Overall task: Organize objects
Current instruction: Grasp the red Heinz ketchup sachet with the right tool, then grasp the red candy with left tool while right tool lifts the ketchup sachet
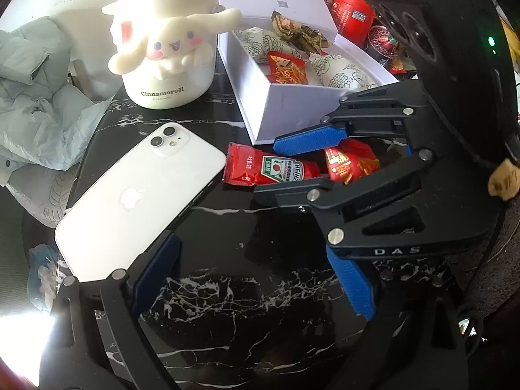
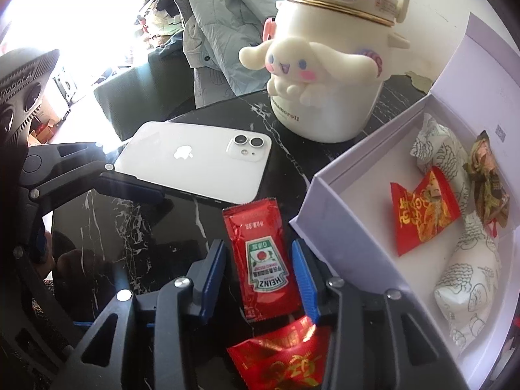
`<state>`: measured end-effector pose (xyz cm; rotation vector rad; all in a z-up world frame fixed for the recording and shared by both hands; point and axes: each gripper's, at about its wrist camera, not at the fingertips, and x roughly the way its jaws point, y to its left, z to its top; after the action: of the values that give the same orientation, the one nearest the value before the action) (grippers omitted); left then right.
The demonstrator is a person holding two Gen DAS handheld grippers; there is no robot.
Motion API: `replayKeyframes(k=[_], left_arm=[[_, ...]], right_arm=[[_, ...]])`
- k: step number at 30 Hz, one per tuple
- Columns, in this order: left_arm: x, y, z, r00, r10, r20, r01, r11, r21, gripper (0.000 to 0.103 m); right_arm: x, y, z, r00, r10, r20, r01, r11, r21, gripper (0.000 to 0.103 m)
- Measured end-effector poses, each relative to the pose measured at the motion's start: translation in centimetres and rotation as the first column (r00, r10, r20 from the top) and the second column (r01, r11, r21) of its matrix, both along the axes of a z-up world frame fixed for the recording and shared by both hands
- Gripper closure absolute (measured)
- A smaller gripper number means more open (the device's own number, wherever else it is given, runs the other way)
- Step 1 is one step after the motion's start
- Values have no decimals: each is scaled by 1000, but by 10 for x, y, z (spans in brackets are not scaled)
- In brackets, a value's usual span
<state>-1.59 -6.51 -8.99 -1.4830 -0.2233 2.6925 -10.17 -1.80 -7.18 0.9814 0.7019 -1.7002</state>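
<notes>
A red Heinz ketchup packet (image 2: 265, 260) lies flat on the black marble table (image 2: 113, 227). My right gripper (image 2: 260, 276) straddles it, one blue pad on each side, close to its edges but not visibly pressing. A red sweet wrapper (image 2: 282, 360) lies under that gripper's base. Just to the right stands an open white box (image 2: 325, 201) holding several wrapped sweets. My left gripper (image 1: 253, 279) hangs open over bare table, its left finger beside the corner of a white phone (image 1: 130, 191) lying face down. A cream Cinnamoroll cup (image 1: 165, 65) stands behind the phone.
A pale blue padded jacket (image 1: 35, 97) lies over a chair past the table's left edge. Red tins and jars (image 1: 351, 13) crowd behind the box. The box's raised lid (image 2: 481, 74) stands up at its far side.
</notes>
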Motion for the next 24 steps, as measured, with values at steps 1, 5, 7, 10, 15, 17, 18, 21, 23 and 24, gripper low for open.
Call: replayKeyframes(k=[1, 5, 7, 10, 15, 17, 18, 21, 23, 24], left_arm=[[1, -2, 0, 1000, 8, 2, -8, 1000, -2, 11], [6, -9, 1, 1000, 29, 8, -29, 1000, 5, 11], [10, -11, 5, 999, 34, -2, -34, 999, -4, 11], [16, -12, 15, 999, 29, -31, -29, 999, -26, 11], [17, -6, 29, 997, 6, -76, -10, 999, -44, 11], [11, 5, 28, 997, -19, -76, 16, 999, -28, 11], [7, 12, 27, 996, -37, -78, 36, 999, -17, 11], [-7, 34, 23, 994, -75, -80, 77, 997, 18, 11], [-17, 51, 21, 993, -93, -79, 94, 995, 14, 11], [-21, 57, 21, 992, -98, -80, 100, 995, 16, 11]], right_arm=[[1, 1, 0, 1000, -8, -1, 8, 1000, -3, 70], [8, 12, 2, 999, -33, 20, 33, 999, -4, 79], [16, 24, 2, 998, -46, 47, 47, 999, -18, 79], [38, 44, 2, 998, -39, 54, 41, 998, -37, 79], [63, 86, 3, 993, -108, 51, 110, 993, -47, 78], [65, 107, 4, 983, -174, 57, 176, 983, -50, 78], [66, 118, 4, 976, -211, 47, 214, 976, -47, 77], [60, 149, 5, 944, -326, 47, 328, 943, -51, 77], [56, 165, 4, 916, -399, 43, 401, 915, -51, 77], [53, 169, 5, 903, -429, 36, 430, 901, -51, 77]])
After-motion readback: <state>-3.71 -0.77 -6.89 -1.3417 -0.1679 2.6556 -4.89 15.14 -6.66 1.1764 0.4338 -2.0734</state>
